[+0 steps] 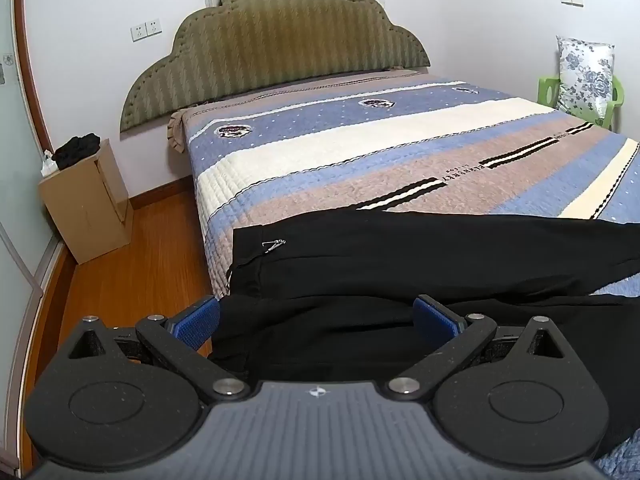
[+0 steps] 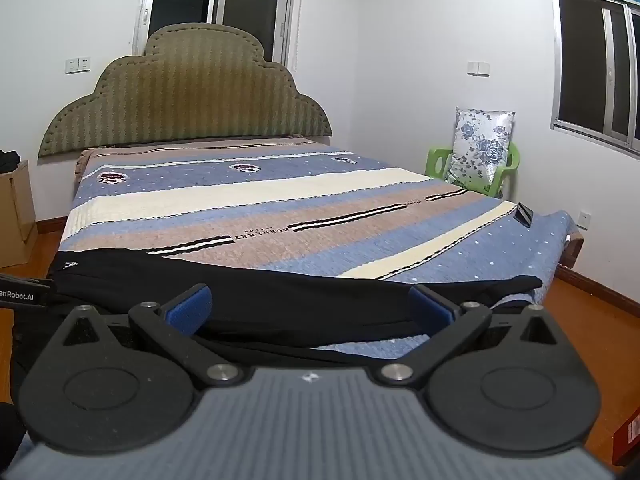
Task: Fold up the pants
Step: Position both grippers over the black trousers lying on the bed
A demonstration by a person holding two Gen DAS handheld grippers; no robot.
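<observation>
Black pants (image 1: 400,256) lie stretched across the near edge of the bed, waist end to the left with a metal zipper pull (image 1: 274,244) showing. My left gripper (image 1: 316,318) hovers over the waist part, open wide, blue pads apart and pressing on nothing. In the right wrist view the pants (image 2: 320,300) run from the bed's left corner to the leg ends at the right. My right gripper (image 2: 312,308) is over the legs' middle, open as well, with cloth below the gap and nothing held.
The striped quilt (image 2: 280,200) covers the bed up to a green headboard (image 1: 276,44). A bedside cabinet (image 1: 86,208) stands left on the wooden floor (image 1: 152,256). A green chair (image 2: 438,162) with a floral pillow (image 2: 480,148) stands at right. A dark flat object (image 2: 525,214) lies near the bed's right edge.
</observation>
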